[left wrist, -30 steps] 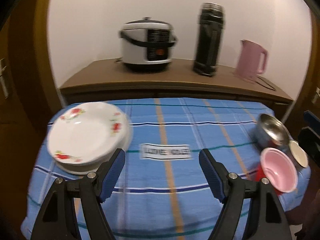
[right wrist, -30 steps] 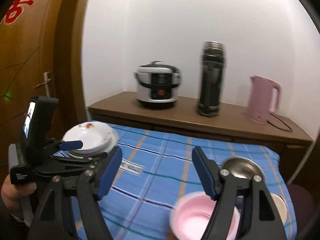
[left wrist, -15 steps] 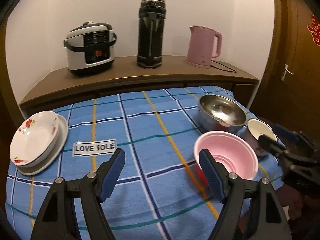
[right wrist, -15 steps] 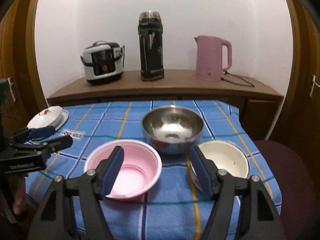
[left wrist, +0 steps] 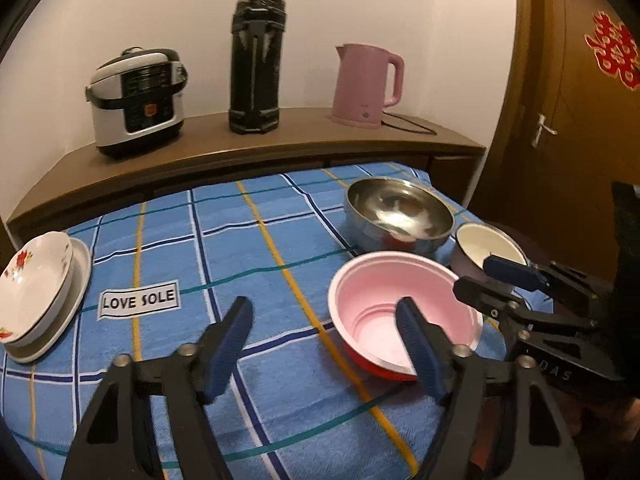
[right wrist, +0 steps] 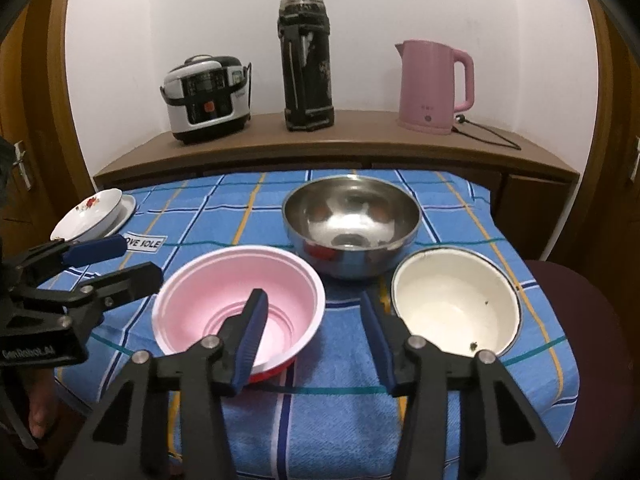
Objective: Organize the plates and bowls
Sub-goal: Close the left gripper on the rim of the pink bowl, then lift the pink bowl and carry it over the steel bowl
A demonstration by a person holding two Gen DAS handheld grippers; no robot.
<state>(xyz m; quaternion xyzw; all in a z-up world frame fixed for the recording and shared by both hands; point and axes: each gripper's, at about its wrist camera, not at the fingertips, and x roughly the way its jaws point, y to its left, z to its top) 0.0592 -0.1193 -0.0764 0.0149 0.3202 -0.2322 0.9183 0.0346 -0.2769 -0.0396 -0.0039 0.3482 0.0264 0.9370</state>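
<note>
Three bowls sit bunched at one end of the worktop (right wrist: 344, 420): a pink bowl (right wrist: 240, 300), a steel bowl (right wrist: 352, 226) just behind it, and a white enamel bowl (right wrist: 456, 308) beside them. The floral plates (left wrist: 36, 292) are stacked well apart at the far left edge. Right claw (right wrist: 316, 332) hangs wide open over the pink bowl's rim, gripping nothing. Left claw (left wrist: 324, 340) is spread apart too, empty, with one finger in front of the pink bowl.
</note>
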